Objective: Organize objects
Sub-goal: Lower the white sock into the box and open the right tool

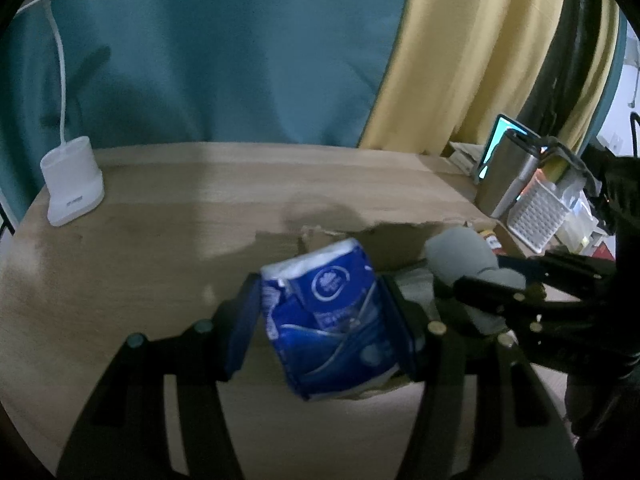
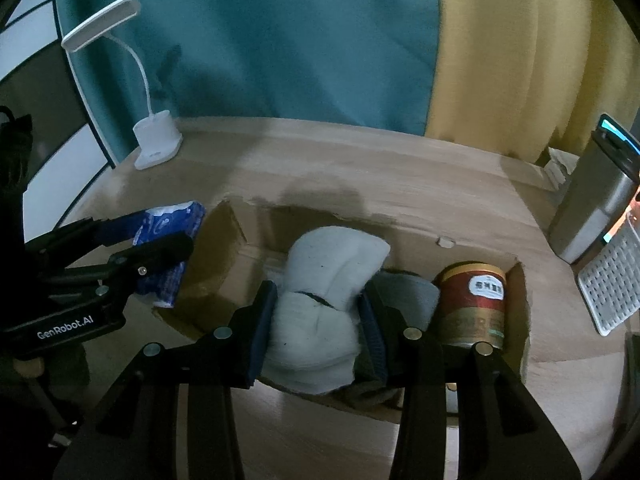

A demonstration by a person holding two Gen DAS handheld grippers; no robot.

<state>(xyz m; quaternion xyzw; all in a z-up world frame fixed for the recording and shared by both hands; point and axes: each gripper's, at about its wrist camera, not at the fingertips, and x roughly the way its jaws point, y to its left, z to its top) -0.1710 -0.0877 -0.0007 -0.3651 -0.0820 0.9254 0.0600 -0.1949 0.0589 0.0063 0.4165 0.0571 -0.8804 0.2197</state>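
The right gripper (image 2: 316,320) is closed on a soft white folded cloth bundle (image 2: 324,304), both pads pressed into its sides. The bundle hangs in the mouth of the shallow open brown cardboard box (image 2: 224,240), which serves as the landmark here. Inside the box, just right of the bundle, stands a red and gold cylindrical tin with a white label (image 2: 472,304); a grey fabric item lies between the two.

The left gripper (image 1: 320,320) is clamped on a blue and white plastic-wrapped tissue pack (image 1: 328,320), tilted, at the box's left edge. Whether it is over the interior or just outside the wall cannot be told.

Procedure, as judged from this position:
1. Lower the cloth bundle into the free space left of the tin. Keep clear of the tin to avoid tipping it.
2. Release only once the bundle rests on the box floor or on the grey fabric.
3. Keep the two grippers apart; they are near each other over the box.
4. Seat the tissue pack against the left wall.

Beyond the box, on the light wooden tabletop (image 2: 360,168), a white gooseneck desk lamp (image 2: 156,144) stands at the far left. A brushed-metal rectangular container (image 2: 592,208) stands at the far right.
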